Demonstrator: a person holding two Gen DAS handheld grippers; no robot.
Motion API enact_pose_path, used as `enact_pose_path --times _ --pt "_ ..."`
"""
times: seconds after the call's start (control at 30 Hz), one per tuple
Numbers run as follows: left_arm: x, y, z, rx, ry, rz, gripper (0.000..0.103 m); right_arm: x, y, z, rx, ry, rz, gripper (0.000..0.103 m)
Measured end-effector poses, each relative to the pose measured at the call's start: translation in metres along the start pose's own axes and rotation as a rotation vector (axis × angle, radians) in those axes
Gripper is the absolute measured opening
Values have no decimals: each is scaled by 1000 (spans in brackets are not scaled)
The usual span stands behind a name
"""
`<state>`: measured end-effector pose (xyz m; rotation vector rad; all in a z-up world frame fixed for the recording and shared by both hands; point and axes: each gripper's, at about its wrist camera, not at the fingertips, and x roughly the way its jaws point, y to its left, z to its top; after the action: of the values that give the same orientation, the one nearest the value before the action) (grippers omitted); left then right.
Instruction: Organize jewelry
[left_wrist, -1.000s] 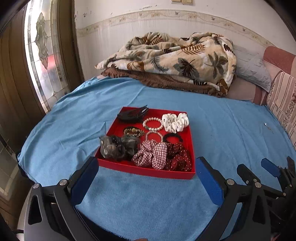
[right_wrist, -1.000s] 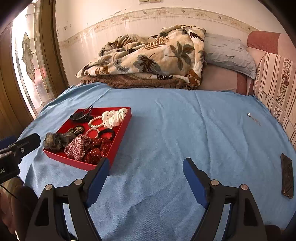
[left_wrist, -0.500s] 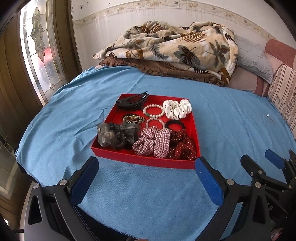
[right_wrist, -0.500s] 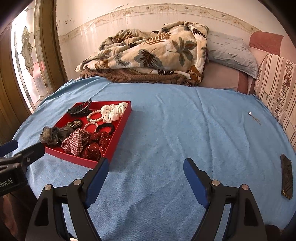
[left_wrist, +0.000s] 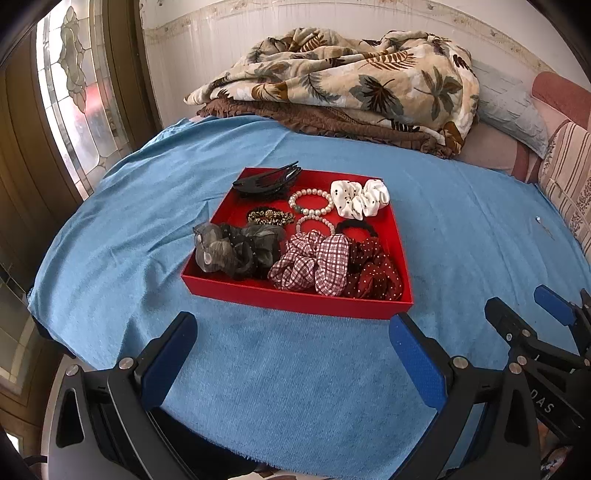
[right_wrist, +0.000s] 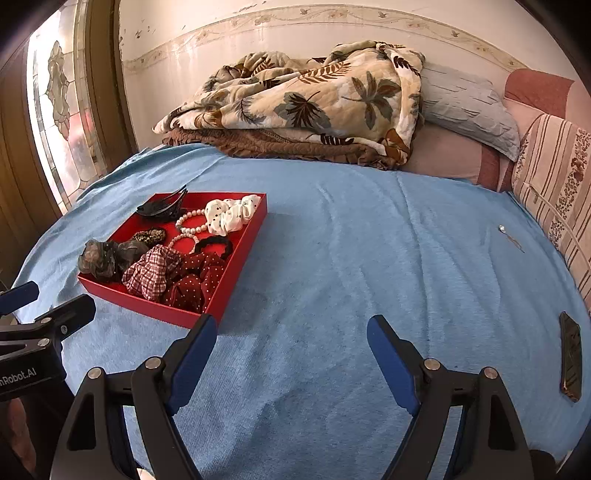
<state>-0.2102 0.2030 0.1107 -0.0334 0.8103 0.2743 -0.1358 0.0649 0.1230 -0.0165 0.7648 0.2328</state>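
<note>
Red tray (left_wrist: 295, 300) sat on the blue bedcover (left_wrist: 295, 387), toward the bed's left edge, packed full. Along its near edge: grey gauzy scrunchie (left_wrist: 232, 251) at the left corner, checked scrunchie (left_wrist: 314, 264) in the middle, dark red dotted scrunchie (left_wrist: 375, 273) at the right corner. Farther back: black hair claw clip (left_wrist: 266, 181) at the far left corner, pearl bracelet (left_wrist: 310, 201), white dotted scrunchie (left_wrist: 360, 197) at the far right. Everything apart, nothing tangled (tidy enough to pass for sorted).

Left claw (left_wrist: 291, 350) hovered just short of the tray's near edge, spread wide, holding nothing. Right claw (right_wrist: 291, 354) hung over bare cover beside the tray's near right corner, likewise spread and empty.

Could have been either stage: pieces waiting to be lifted out and sorted, or the tray filled and both claws clear of it. No move called for with any certainty. A small metal pin (right_wrist: 509, 236) lay alone near the bed's right edge, too small to identify.
</note>
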Motion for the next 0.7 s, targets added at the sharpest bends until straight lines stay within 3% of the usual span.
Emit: enact_pose_path --times 0.7 --pt "4 -2 -5 8 9 11 103 10 4 -5 -31 39 -26 88"
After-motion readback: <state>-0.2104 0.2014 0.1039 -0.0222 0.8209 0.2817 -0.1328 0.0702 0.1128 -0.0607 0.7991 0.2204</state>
